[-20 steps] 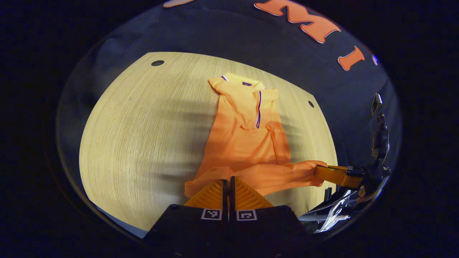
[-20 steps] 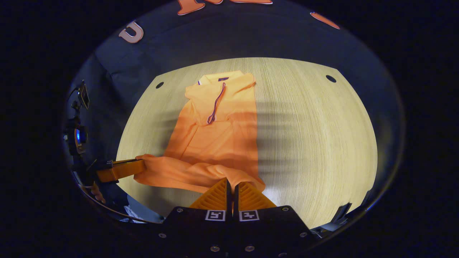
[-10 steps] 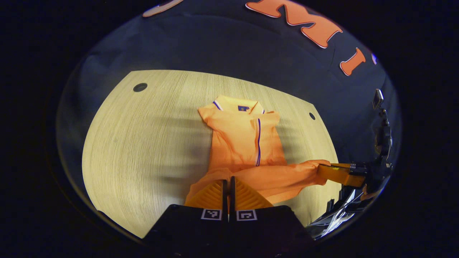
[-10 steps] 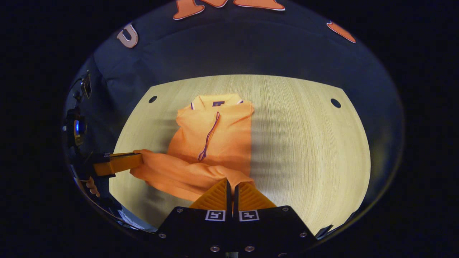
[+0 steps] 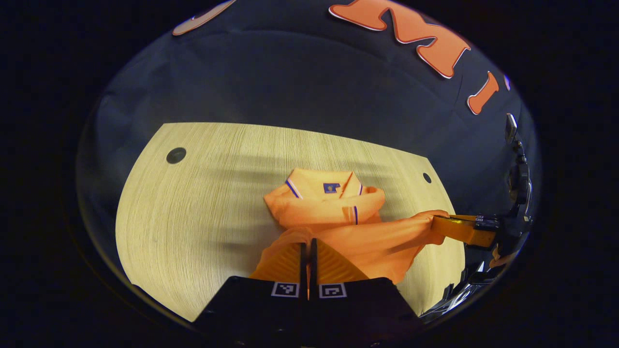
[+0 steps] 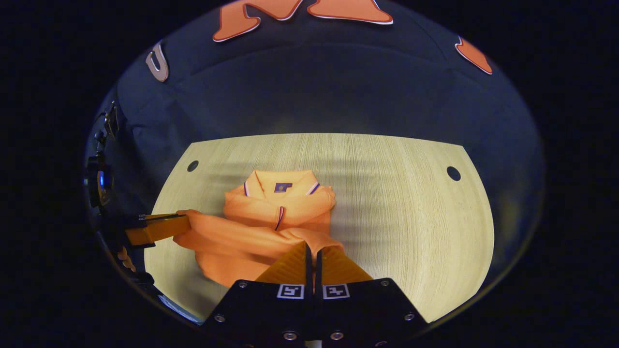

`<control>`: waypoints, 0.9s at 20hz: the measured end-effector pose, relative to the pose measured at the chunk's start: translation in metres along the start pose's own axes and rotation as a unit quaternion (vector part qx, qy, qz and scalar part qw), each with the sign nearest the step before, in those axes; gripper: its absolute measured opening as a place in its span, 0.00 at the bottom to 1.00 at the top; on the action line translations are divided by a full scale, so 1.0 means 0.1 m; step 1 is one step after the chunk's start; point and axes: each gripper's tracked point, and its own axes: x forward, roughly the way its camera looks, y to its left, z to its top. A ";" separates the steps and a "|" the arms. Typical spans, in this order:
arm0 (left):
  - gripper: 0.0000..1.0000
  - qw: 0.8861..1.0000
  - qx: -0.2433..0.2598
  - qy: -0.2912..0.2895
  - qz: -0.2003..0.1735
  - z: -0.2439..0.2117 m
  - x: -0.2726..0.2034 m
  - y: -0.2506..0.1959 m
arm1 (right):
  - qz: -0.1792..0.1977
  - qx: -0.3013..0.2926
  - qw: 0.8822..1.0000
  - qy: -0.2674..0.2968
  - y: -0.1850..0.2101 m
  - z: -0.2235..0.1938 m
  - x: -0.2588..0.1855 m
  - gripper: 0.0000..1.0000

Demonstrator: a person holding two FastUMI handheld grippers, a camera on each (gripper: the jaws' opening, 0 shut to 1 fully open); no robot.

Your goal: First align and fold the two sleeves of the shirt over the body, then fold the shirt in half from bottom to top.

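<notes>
Shirt (image 5: 338, 227): we have it on the table (image 5: 193, 208), collar (image 5: 329, 186) at the far end, long axis running near to far; the hem is lifted off the table and hangs between our two grippers, with the sleeves apparently folded in already.
Left gripper (image 5: 308, 251): our fingers sit closed together on the near-left hem corner, cloth pinched between them.
Hem span: the raised edge runs left to right across the body, just short of the collar, sagging a little in the middle.
Right gripper (image 6: 312, 253): fingers closed on the near-right hem corner; in the left gripper view we see it (image 5: 447, 227) at the right end of the span, level with ours.
Relation that matters: the collar lies straight ahead of both sets of fingers, a little farther away, and both grippers look about equally near it.
Next move, as we judge it: carry both corners forward together and lay the hem at the collar line, keeping the edge square.
</notes>
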 end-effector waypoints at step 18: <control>0.05 0.999 0.005 0.023 0.038 0.27 1.13 0.35 | -0.046 0.009 0.999 0.011 -0.23 0.30 1.13 0.09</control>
